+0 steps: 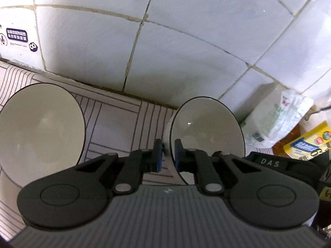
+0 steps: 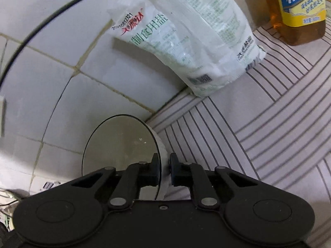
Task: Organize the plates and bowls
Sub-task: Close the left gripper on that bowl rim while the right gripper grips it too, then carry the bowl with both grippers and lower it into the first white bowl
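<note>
In the left wrist view my left gripper (image 1: 167,152) is shut on the rim of a white bowl with a dark edge (image 1: 206,132), held on its side above the counter. A second, larger white bowl (image 1: 41,128) sits at the left. In the right wrist view my right gripper (image 2: 164,169) is shut on the rim of a white bowl (image 2: 122,142), also tilted on its side. The dark rim of another bowl (image 2: 31,35) curves across the upper left, close to the camera.
A white tiled wall (image 1: 165,47) stands behind the striped counter mat (image 2: 258,124). A white salt bag (image 2: 186,41) leans on the wall. An oil bottle with a yellow and blue label (image 2: 295,10) stands to its right.
</note>
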The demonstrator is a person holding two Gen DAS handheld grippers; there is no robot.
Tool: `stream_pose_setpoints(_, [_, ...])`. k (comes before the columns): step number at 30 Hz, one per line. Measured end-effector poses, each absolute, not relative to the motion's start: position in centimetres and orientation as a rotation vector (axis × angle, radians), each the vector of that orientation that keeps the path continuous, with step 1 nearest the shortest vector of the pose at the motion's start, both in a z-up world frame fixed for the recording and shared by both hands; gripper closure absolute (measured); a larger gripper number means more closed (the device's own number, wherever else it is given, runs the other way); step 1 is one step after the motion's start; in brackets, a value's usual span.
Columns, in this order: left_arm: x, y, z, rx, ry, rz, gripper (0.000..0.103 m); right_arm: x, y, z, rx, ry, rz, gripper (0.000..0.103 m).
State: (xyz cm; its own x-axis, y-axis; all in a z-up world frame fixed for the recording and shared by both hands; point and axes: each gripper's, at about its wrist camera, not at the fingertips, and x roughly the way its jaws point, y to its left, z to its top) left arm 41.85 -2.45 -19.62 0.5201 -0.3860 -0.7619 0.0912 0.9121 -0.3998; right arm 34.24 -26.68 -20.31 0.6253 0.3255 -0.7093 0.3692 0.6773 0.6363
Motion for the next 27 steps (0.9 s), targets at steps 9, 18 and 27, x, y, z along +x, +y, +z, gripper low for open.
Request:
stream_pose_setpoints(9, [38.2,-1.3,-16.2,-0.287,0.994,-0.351,0.092,30.0,-27.4,-16.1,0.865,0.913,0.003,0.088])
stream_pose_setpoints(18, [34.2,-0.5,-12.2,-0.227,0.958,-0.425,0.092,25.4,-26.9,-11.6,0.819,0.852,0.023,0.087])
stream_pose_setpoints(27, [29.2,-2.0,-9.5,-0.117,0.955,-0.510,0.091,20.9,-27.1,-8.9,0.769,0.825,-0.027,0.087])
